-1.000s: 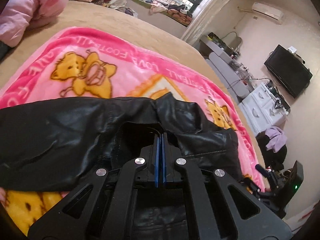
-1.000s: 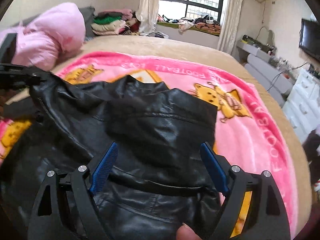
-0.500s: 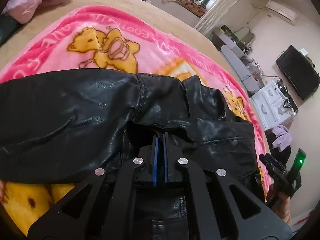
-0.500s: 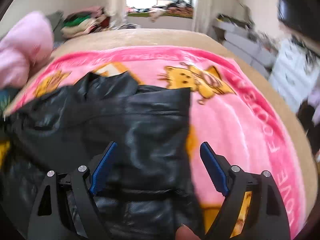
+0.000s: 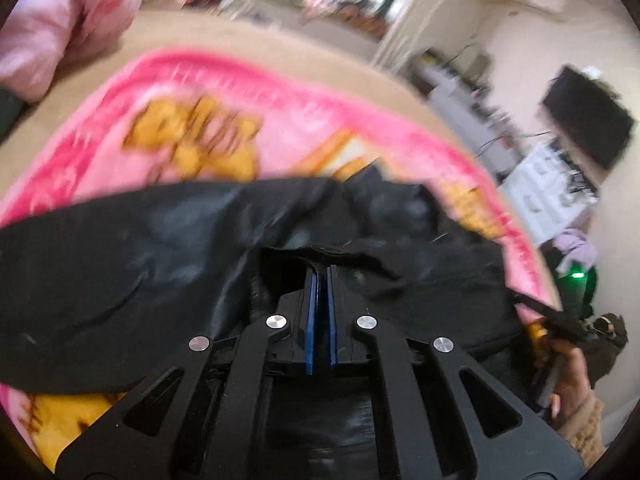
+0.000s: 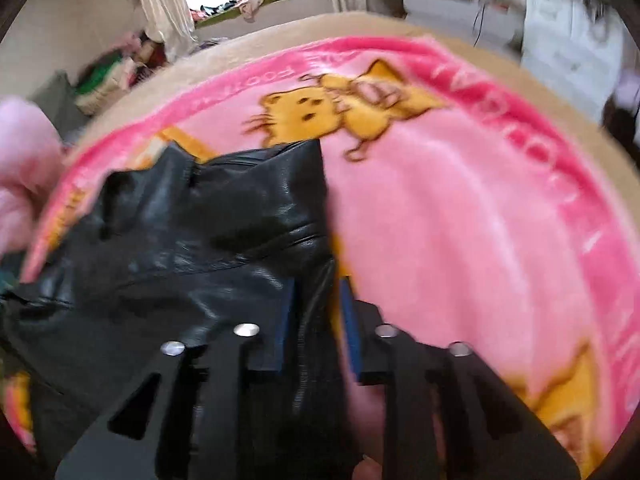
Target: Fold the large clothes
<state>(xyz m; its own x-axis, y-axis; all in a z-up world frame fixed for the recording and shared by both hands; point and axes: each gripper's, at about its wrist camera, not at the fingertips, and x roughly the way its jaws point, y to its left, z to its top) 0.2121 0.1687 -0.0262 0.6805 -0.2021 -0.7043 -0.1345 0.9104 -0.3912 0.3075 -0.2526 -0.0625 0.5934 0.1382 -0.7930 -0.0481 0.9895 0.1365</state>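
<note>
A black leather jacket (image 5: 168, 264) lies on a pink cartoon-cat blanket (image 5: 208, 92) on a bed. My left gripper (image 5: 321, 276) is shut on a fold of the jacket and holds it just in front of the camera. In the right wrist view the jacket (image 6: 208, 240) covers the left half. My right gripper (image 6: 316, 292) has its blue pads (image 6: 288, 320) closed in on the jacket's right edge, which runs between them. The right gripper also shows at the far right of the left wrist view (image 5: 568, 320), held by a hand.
A pink padded garment (image 5: 60, 20) lies at the bed's far left corner. Stacked clothes (image 6: 104, 84) sit by the window. A white cabinet (image 5: 548, 196) and a wall TV (image 5: 588, 124) stand beyond the bed's right side. Bare blanket (image 6: 460, 220) lies right of the jacket.
My right gripper has gone from wide open to closed on the jacket's right edge. My left gripper stays shut on the jacket and has shifted; both views are blurred with motion.
</note>
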